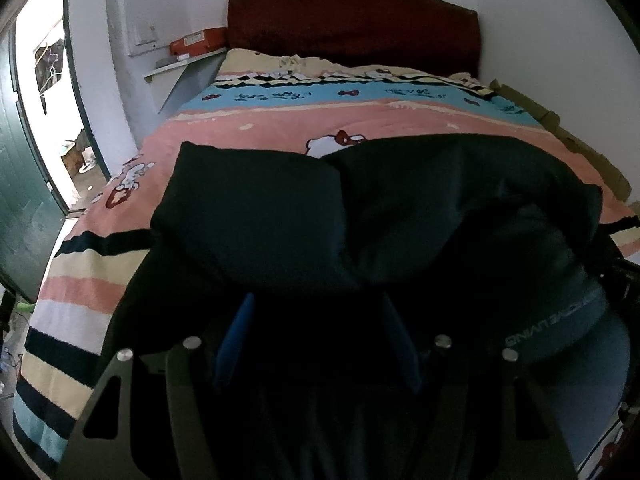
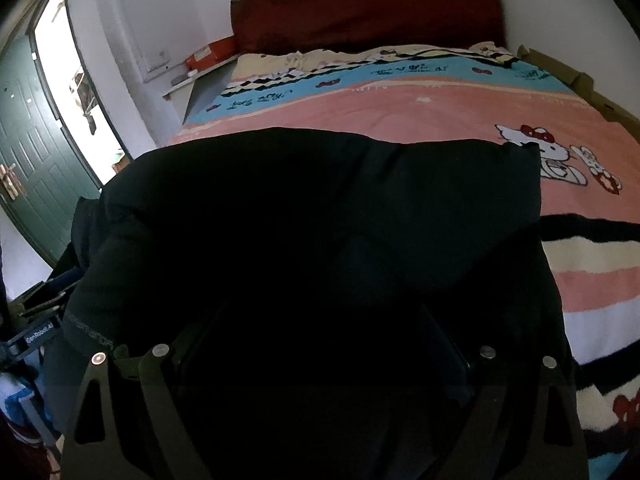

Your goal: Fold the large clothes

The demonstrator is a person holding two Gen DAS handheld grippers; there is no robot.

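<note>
A large black garment (image 1: 360, 208), of a soft, matte, fleece-like cloth, was seen draped in thick rounded folds over the near part of the bed (image 1: 280, 120), and it filled the lower half of both views. In the left wrist view a grey elastic band with pale printed lettering (image 1: 556, 320) was found curving along the garment's right side; in the right wrist view the same kind of band (image 2: 84, 332) was seen at its left edge.

The left gripper (image 1: 316, 344) was seen with its two blue fingers (image 1: 236, 340) set fairly wide apart, black cloth heaped over and between them; whether the cloth was actually pinched could not be told. The right gripper (image 2: 320, 344) was almost wholly buried under the dark fabric, and its opening could not be judged.

The bed was covered by a plush blanket (image 2: 440, 112) with a pink field, a blue band, cream, black and white stripes, and a white cartoon cat with a red bow (image 2: 540, 148) printed just beyond the garment's far edge. At the head of the bed a dark red padded headboard (image 1: 352, 24) with a gently arched top was set against the white wall. To the left of the headboard an orange box (image 1: 198, 40) was resting on a narrow shelf. Further left of the bed a dark green panelled door (image 2: 28, 168) was seen beside a bright doorway. Along the right edge of the bed, flat brown cardboard (image 1: 560, 128) was lying.
</note>
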